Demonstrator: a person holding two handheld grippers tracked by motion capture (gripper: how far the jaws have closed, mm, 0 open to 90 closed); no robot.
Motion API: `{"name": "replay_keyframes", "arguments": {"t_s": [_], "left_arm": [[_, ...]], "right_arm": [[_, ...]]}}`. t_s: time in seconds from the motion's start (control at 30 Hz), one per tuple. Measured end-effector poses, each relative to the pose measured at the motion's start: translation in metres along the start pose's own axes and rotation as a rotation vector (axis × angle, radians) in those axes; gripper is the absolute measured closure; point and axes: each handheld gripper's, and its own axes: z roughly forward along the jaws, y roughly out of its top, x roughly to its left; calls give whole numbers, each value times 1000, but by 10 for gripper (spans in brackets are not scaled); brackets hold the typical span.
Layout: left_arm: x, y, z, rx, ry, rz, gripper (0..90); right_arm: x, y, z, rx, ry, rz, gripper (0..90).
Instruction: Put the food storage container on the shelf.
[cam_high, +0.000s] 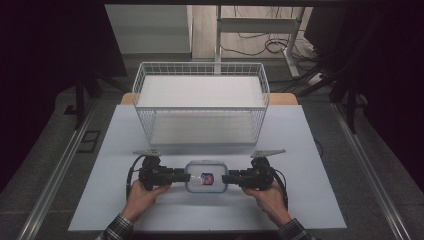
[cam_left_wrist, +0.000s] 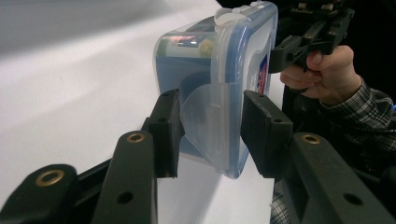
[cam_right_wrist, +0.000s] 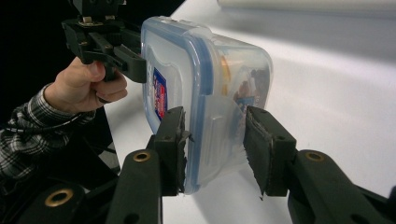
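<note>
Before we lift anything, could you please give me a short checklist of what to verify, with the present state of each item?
1. Left gripper jaws straddle the box's end latch: ok.
2. Right gripper jaws straddle the opposite latch: ok.
3. Jaws clamped firmly: cannot tell.
4. Lid seated on the box: ok.
5. Basket open on top: ok.
6. Table path to the basket free: ok.

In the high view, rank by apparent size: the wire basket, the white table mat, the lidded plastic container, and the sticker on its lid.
Largest to smallest as they look:
1. white table mat
2. wire basket
3. lidded plastic container
4. sticker
None look close enough in size to be unsure.
</note>
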Motion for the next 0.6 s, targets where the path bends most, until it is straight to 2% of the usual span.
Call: {"name": "replay_keyframes", "arguments": {"t_s": [0.03,0.2,0.33,0.6], "left_arm": [[-2,5,-3,-1,2,12,592],[-6,11,-5,-3,7,21,592],[-8,16,-8,-14,16,11,593],[-16,40,-20,-42,49,18,591]], "right_arm": [[1,3,-1,-7,2,-5,589],[4,9,-4,-28,4,-8,588],[4,17,-5,-33,6,-10,588],[8,49,-9,-50,8,-14,584]]}}
